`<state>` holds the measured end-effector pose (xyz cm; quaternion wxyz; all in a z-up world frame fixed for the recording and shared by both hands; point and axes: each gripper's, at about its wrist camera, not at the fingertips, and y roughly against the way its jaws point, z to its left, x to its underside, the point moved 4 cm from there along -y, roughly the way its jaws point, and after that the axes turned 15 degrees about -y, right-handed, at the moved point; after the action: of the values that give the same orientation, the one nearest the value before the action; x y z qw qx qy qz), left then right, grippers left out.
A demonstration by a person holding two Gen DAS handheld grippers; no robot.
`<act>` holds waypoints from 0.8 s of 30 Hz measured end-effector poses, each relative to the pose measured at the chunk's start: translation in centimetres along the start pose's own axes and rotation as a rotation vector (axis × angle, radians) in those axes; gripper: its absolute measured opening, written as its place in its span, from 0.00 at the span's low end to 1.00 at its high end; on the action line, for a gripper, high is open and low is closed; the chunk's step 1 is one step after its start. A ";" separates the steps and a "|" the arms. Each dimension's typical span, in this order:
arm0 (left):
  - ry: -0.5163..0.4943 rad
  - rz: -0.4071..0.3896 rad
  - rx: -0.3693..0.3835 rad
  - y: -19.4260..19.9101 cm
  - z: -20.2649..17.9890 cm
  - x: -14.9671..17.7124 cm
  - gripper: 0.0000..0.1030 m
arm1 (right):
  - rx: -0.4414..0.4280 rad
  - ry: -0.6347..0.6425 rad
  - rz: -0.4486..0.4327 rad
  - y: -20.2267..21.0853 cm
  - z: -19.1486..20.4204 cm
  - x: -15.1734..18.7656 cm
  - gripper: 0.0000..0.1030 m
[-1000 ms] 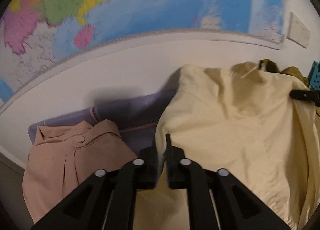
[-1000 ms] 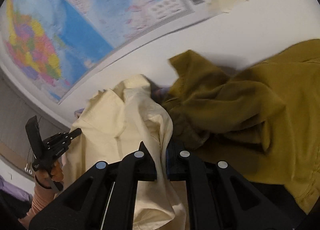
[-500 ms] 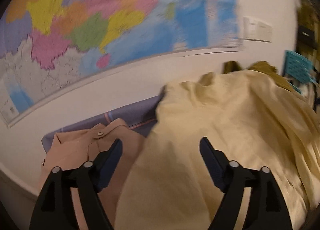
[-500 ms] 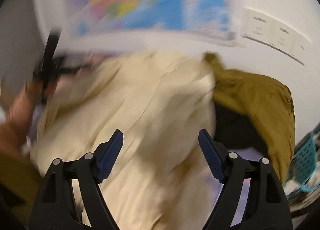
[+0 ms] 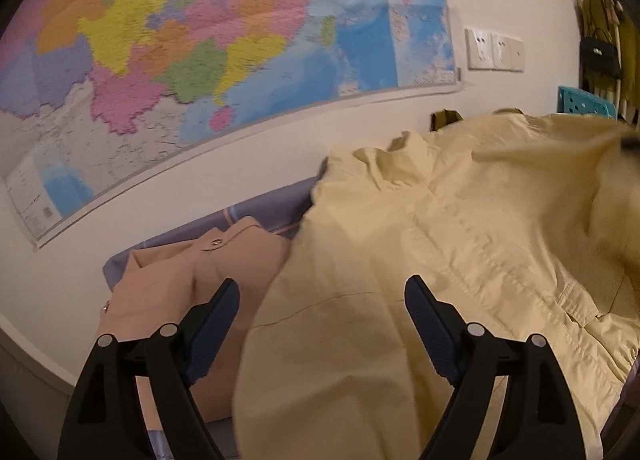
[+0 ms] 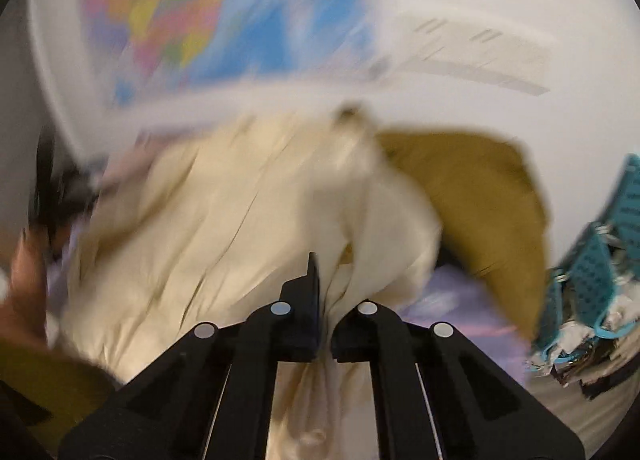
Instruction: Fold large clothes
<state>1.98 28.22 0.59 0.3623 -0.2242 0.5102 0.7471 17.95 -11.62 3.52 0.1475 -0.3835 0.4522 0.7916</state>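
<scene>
A large pale yellow shirt (image 5: 440,260) lies spread over the surface; it also shows blurred in the right wrist view (image 6: 224,227). My left gripper (image 5: 322,300) is open, its fingers (image 5: 428,324) hovering over the shirt's left part, holding nothing. My right gripper (image 6: 326,300) is shut on a fold of the yellow shirt. The left gripper (image 6: 48,187) and the hand holding it show blurred at the left of the right wrist view.
A folded pink-tan shirt (image 5: 176,280) lies left of the yellow one on a lilac cloth (image 5: 256,207). An olive garment (image 6: 480,195) lies right, by a teal basket (image 6: 600,252). A map (image 5: 200,51) hangs on the wall behind.
Both grippers let go of the yellow shirt half a second ago. The left one stays open; the right one has shut again on a fold and is moving fast.
</scene>
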 end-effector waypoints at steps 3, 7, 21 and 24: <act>0.033 0.007 0.010 -0.1 0.9 1.1 0.80 | 0.100 -0.070 -0.025 -1.0 -5.1 -3.5 0.04; 0.071 0.043 0.118 0.1 0.7 3.9 0.81 | 0.161 -0.166 0.099 -7.8 -10.3 -2.1 0.22; 0.102 0.164 0.118 2.2 -0.9 9.8 0.26 | 0.071 -0.261 0.003 -5.2 -11.6 4.0 0.73; 0.159 0.141 0.023 3.9 4.0 7.6 0.18 | 0.040 -0.266 -0.009 -4.4 -11.6 4.5 0.73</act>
<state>-5.79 33.43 -0.91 0.2698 -0.2424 0.5603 0.7447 23.02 -19.30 -5.89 0.2176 -0.2741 0.4426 0.8256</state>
